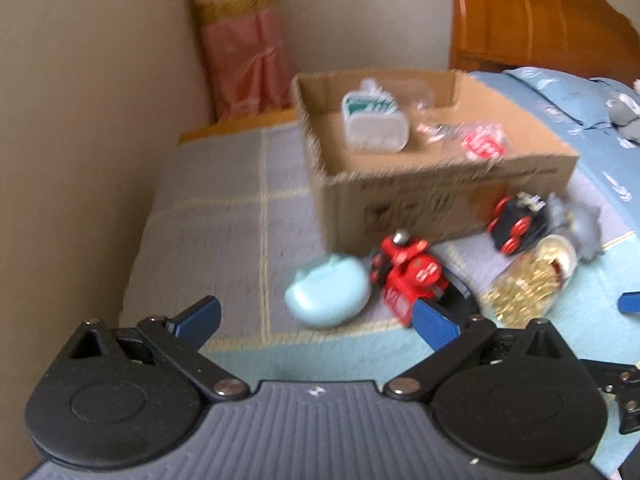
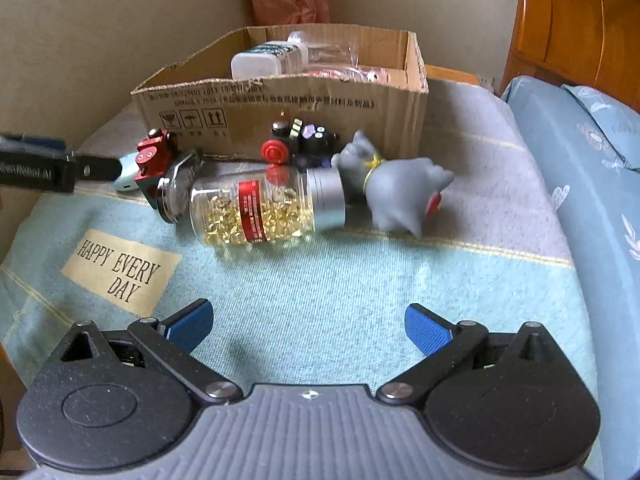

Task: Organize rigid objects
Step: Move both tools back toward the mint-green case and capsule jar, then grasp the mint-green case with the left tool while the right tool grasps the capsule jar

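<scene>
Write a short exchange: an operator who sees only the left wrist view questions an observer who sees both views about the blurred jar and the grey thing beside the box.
Operator: The jar by the cardboard box is blurred here. How does it lie?
Observer: On its side, with its silver lid toward the grey toy.
Operator: What is that grey toy?
Observer: A small animal figure standing on its legs, with a yellow collar.
</scene>
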A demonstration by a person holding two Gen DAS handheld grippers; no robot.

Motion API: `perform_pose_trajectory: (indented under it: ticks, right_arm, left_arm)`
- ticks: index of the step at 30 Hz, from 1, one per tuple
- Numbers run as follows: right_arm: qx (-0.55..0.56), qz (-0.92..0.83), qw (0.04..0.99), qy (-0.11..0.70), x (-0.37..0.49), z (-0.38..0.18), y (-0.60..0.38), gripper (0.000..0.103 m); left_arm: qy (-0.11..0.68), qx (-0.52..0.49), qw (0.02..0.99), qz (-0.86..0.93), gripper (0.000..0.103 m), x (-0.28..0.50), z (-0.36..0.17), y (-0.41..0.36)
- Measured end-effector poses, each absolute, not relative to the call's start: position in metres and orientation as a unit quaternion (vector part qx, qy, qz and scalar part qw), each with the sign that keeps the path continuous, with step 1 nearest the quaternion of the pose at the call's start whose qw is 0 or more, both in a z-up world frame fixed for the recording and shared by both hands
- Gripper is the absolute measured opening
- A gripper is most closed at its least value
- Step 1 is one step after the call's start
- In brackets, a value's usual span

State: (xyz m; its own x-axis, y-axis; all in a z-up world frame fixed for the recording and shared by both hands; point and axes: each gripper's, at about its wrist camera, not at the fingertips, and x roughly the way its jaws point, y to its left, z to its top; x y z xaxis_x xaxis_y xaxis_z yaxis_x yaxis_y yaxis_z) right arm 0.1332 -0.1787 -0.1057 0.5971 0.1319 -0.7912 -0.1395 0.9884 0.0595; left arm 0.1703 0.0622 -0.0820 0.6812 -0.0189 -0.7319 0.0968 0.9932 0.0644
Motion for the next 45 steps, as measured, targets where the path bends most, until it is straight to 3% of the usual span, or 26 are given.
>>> perform_pose_trajectory:
  ticks: [4,13,34,37,41,45]
  right_arm:
    - [-0.051,0.070,0.888,0.452,0.134,-0.112,-0.166,0.103]
    - [-0.046,0.069,0.895,0.438,0.129,-0.112,-0.166,0.103]
    - [-0.045,0.068,0.904,0.419,0.124,-0.114,-0.166,0.103]
    - [-0.045,0.068,0.903,0.422,0.125,-0.113,-0.166,0.103]
    - [-0.048,0.073,0.899,0.430,0.130,-0.110,-0.164,0.103]
    - [-0.048,0.086,0.905,0.414,0.135,-0.104,-0.161,0.103]
  left_arm:
    - [0.413,0.027,0.910,-0.021,0.102,0.178,-0.097,0.069]
    - [0.432,-0.002,0.902,-0.009,0.102,0.197,-0.119,0.076]
    - [0.411,-0.015,0.911,0.013,0.101,0.195,-0.122,0.086]
    - [0.403,-0.015,0.915,0.013,0.093,0.201,-0.122,0.082]
    - [0.389,-0.014,0.921,0.010,0.070,0.205,-0.119,0.079]
    - [0.385,-0.009,0.923,0.003,0.068,0.205,-0.119,0.078]
